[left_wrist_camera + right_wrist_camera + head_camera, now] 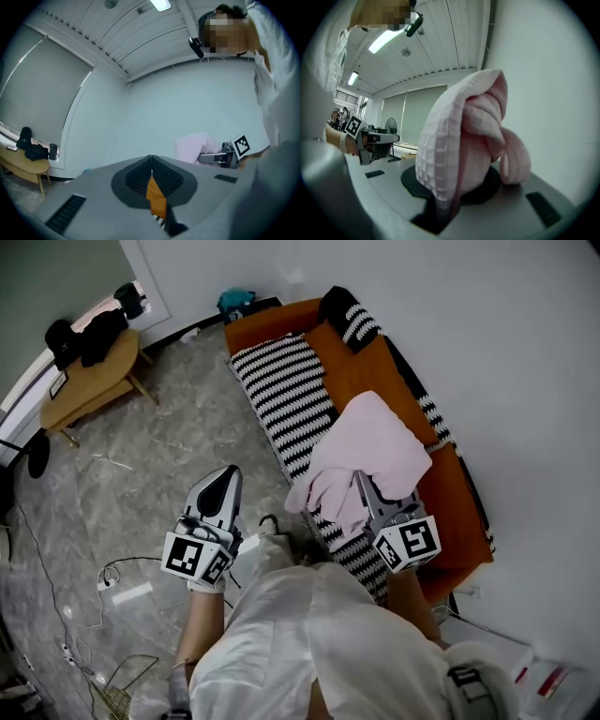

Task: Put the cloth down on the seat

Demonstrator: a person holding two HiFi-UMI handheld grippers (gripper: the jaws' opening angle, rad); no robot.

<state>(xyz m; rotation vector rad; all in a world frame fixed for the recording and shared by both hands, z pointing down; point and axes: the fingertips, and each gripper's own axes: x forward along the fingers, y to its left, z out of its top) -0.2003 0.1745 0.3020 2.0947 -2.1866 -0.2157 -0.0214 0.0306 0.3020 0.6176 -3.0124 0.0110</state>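
A pink waffle-weave cloth (361, 460) (459, 140) hangs bunched from my right gripper (367, 495), whose jaws are shut on it, above the front edge of the orange sofa seat (361, 371). The cloth (194, 146) also shows in the left gripper view, at the right. My left gripper (222, 486) (151, 161) is held out over the floor left of the sofa, its jaws shut with nothing between them. A black-and-white striped cover (286, 395) lies along the seat's front part.
A striped cushion (354, 320) rests at the sofa's far end against the white wall. A low wooden table (89, 381) with dark items stands at the far left. Cables (117, 573) and a wire basket (117, 685) lie on the marble floor.
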